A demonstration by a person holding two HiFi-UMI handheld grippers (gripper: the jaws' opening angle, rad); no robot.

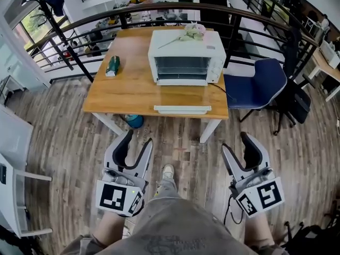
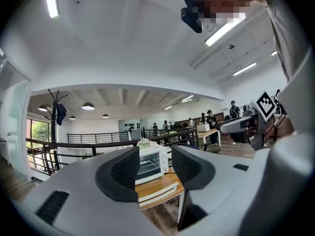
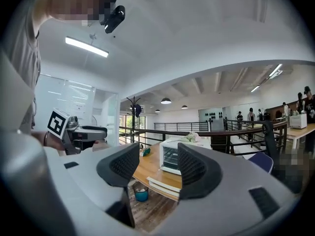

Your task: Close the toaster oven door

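Observation:
A white toaster oven (image 1: 186, 57) stands at the back of a wooden table (image 1: 127, 89). Its glass door lies folded down flat, and the white door handle (image 1: 182, 109) reaches the table's front edge. Both grippers hang low by my legs, well short of the table. The left gripper (image 1: 138, 138) is open and holds nothing. The right gripper (image 1: 235, 141) is also open and holds nothing. In the left gripper view the oven (image 2: 150, 163) shows far off between the wide jaws. In the right gripper view the oven (image 3: 171, 156) and its handle (image 3: 162, 186) show the same way.
A bunch of flowers (image 1: 192, 32) lies on top of the oven. A green bottle (image 1: 112, 65) lies on the table's left side. A blue chair (image 1: 255, 84) stands to the right, a blue bucket (image 1: 134, 121) sits under the table, and a dark railing (image 1: 106, 15) runs behind.

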